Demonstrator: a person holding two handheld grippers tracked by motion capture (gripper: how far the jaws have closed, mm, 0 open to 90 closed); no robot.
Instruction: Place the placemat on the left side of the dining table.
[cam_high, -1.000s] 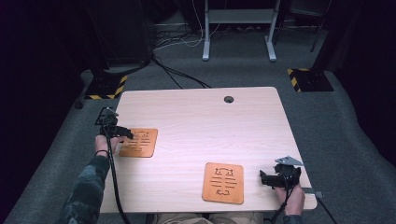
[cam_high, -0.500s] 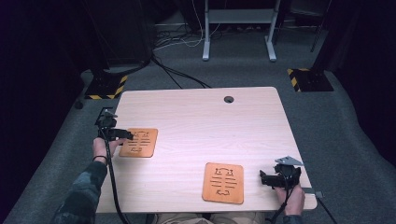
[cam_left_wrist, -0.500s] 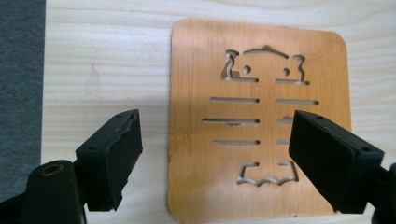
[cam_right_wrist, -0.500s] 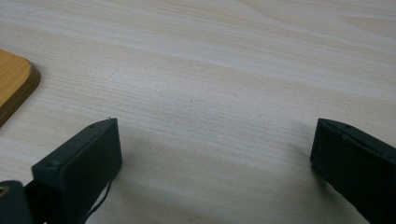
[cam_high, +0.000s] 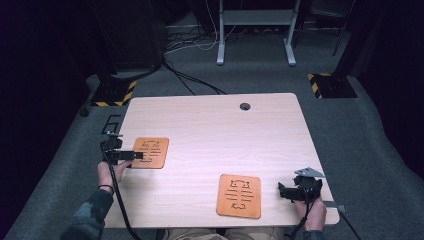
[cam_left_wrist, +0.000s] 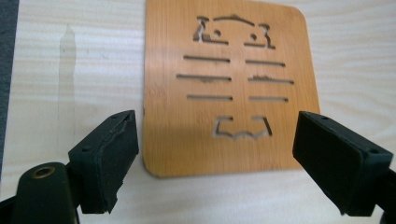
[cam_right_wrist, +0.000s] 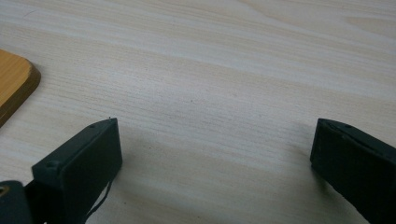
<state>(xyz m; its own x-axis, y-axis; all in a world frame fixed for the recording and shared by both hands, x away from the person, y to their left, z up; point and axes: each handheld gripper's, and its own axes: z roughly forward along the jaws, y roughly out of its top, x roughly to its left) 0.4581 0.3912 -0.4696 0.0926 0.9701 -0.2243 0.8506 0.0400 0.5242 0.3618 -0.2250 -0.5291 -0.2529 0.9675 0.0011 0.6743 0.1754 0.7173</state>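
Observation:
Two orange wooden coasters with cut-out patterns lie flat on the pale table (cam_high: 210, 135). The left coaster (cam_high: 151, 152) (cam_left_wrist: 229, 88) is near the table's left edge, and my left gripper (cam_high: 139, 155) (cam_left_wrist: 217, 133) points at its near edge. The jaws stand wide apart and have just been opening. The coaster's near edge lies on the table between them, and no pad touches it. The right coaster (cam_high: 239, 195) sits near the front edge. My right gripper (cam_high: 281, 190) (cam_right_wrist: 215, 135) rests open to its right over bare wood. That coaster's corner (cam_right_wrist: 14, 84) shows at the left.
A round cable hole (cam_high: 245, 106) sits near the table's far edge. Around the table is dark grey floor with cables, black boxes with hazard-striped bases (cam_high: 114, 92), and a metal desk frame (cam_high: 255, 30) at the back. A person's forearms enter from the bottom.
My left gripper has drawn back toward the person along the left edge, and its tips have come off the coaster top. The coaster stays put. The right gripper has not moved.

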